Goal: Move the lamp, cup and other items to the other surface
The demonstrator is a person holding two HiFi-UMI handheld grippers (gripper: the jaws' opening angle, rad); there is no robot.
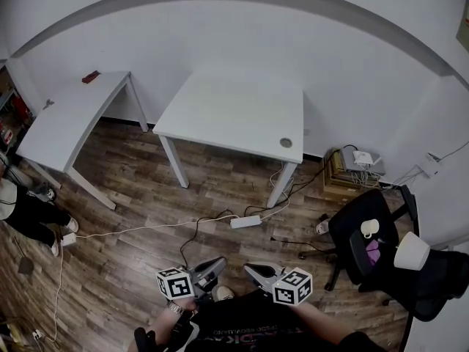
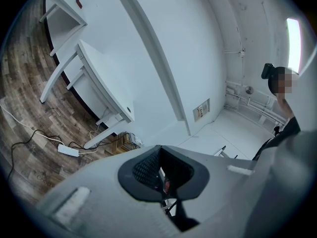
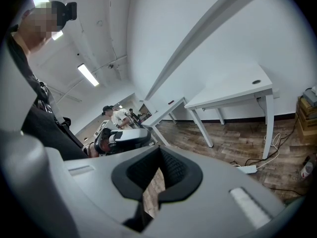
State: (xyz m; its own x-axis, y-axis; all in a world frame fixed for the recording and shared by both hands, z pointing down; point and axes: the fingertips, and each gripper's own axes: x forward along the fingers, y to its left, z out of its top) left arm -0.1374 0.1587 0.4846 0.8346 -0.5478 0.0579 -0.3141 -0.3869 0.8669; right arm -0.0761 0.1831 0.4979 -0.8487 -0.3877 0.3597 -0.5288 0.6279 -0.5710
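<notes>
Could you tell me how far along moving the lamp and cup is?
Nothing looks moved yet: the lamp and cup sit on the black chair, and the white table holds neither. In hand: nothing; the left gripper and right gripper are shut and empty. Every item remains.

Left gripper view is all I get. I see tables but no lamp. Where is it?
Observer: The lamp is at the far right of the head view, by the black chair.
Operator: Is the cup there too?
Observer: Yes, the white cup sits on that chair, left of the lamp's shade.
Operator: Is my other gripper holding something?
Observer: No, the right gripper is shut with nothing in it.
</notes>
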